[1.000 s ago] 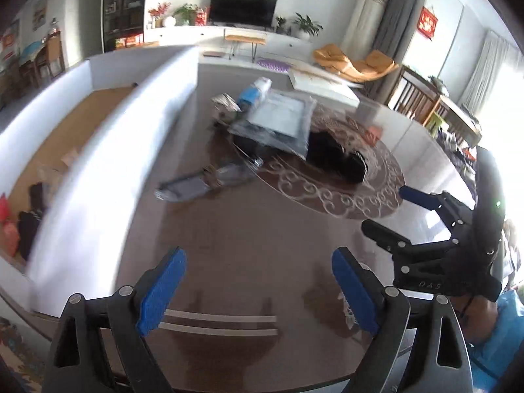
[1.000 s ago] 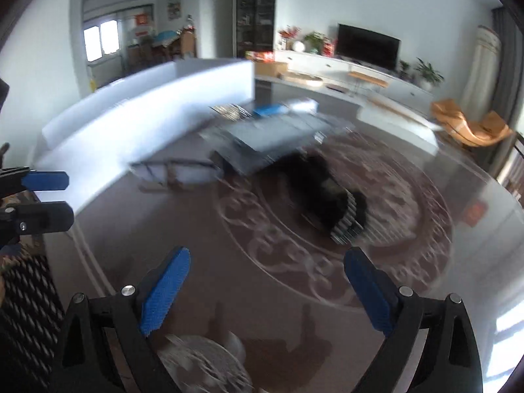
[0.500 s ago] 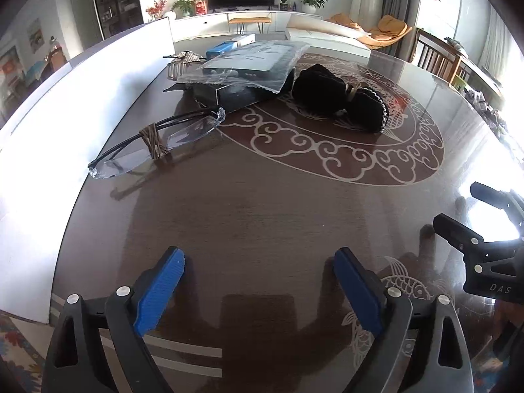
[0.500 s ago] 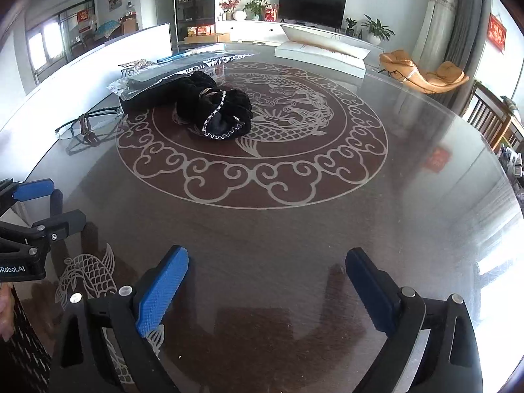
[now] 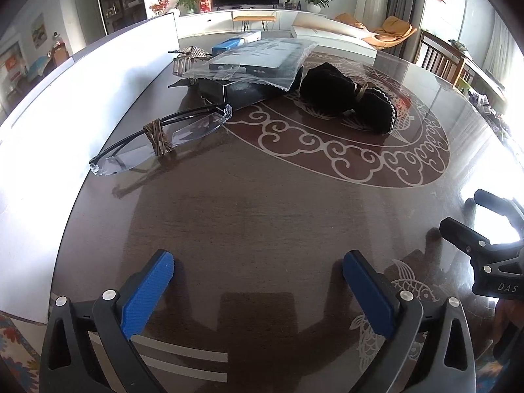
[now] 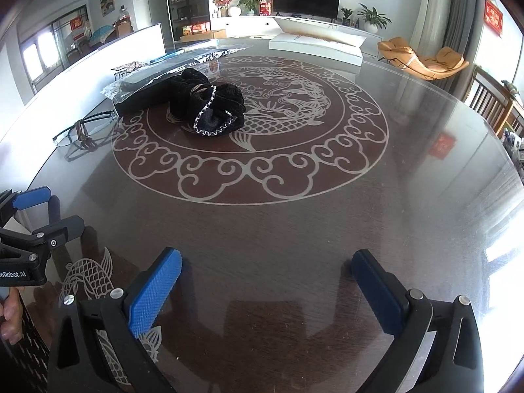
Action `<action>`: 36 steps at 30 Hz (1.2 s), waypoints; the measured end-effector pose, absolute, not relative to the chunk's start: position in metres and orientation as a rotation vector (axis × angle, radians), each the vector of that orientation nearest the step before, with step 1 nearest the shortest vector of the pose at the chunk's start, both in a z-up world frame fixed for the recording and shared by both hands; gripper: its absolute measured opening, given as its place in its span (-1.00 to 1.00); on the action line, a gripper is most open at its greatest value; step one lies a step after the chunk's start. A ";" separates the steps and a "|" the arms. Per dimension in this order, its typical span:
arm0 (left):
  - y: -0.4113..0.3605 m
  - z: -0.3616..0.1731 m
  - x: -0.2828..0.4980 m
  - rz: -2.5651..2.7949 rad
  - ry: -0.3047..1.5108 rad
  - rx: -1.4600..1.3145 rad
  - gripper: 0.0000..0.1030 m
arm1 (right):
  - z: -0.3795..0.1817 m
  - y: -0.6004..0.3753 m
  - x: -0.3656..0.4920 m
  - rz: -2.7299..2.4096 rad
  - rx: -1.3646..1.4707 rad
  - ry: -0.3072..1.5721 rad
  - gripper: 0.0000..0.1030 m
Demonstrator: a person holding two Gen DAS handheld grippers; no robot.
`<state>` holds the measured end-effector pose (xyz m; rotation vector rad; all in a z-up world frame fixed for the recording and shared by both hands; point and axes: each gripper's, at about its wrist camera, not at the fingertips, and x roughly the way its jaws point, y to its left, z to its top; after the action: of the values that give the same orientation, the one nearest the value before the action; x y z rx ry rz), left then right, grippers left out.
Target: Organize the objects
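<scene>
On the round dark table [image 5: 262, 203] lie folded rimless glasses [image 5: 163, 137] tied with a brown cord, a black box [image 5: 242, 90] under a clear plastic packet [image 5: 258, 59], and a black drawstring pouch [image 5: 353, 100]. The glasses [image 6: 82, 129], box [image 6: 140, 101] and pouch [image 6: 209, 108] also show in the right wrist view. My left gripper [image 5: 258, 281] is open and empty at the near table edge. My right gripper [image 6: 267, 281] is open and empty, also near the edge, to the right of the left one.
A blue box [image 5: 229, 44] and a brown hair clip [image 5: 190, 57] lie behind the packet. A white panel [image 5: 82, 91] runs along the table's left side. A white box [image 6: 314, 46] lies at the far edge. Wooden chairs [image 5: 442, 59] stand at right.
Both views swung fast and then settled. Both grippers now hover level over the near table edge, open as before. Nothing on the table has moved.
</scene>
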<state>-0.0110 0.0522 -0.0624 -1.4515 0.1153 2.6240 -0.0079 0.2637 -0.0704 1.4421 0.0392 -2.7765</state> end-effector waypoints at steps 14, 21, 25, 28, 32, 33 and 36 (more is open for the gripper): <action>0.051 -0.062 -0.008 2.634 0.116 -1.440 1.00 | -0.071 0.263 -0.009 -2.778 1.443 0.038 1.00; 0.050 -0.062 -0.008 2.634 0.115 -1.440 1.00 | -0.071 0.263 -0.009 -2.778 1.443 0.038 1.00; 0.050 -0.062 -0.008 2.634 0.115 -1.440 1.00 | -0.071 0.263 -0.009 -2.779 1.443 0.037 1.00; 0.050 -0.063 -0.008 2.634 0.115 -1.440 1.00 | -0.071 0.263 -0.009 -2.779 1.443 0.037 1.00; 0.050 -0.063 -0.009 2.635 0.115 -1.440 1.00 | -0.071 0.263 -0.009 -2.779 1.444 0.037 1.00; 0.050 -0.063 -0.009 2.635 0.115 -1.439 1.00 | -0.071 0.263 -0.009 -2.780 1.444 0.037 1.00; 0.050 -0.063 -0.009 2.635 0.115 -1.439 1.00 | -0.071 0.263 -0.009 -2.780 1.444 0.037 1.00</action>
<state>-0.0088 0.0502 -0.0627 -1.4392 0.1150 2.6348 -0.0090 0.2633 -0.0706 1.4440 0.0365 -2.7797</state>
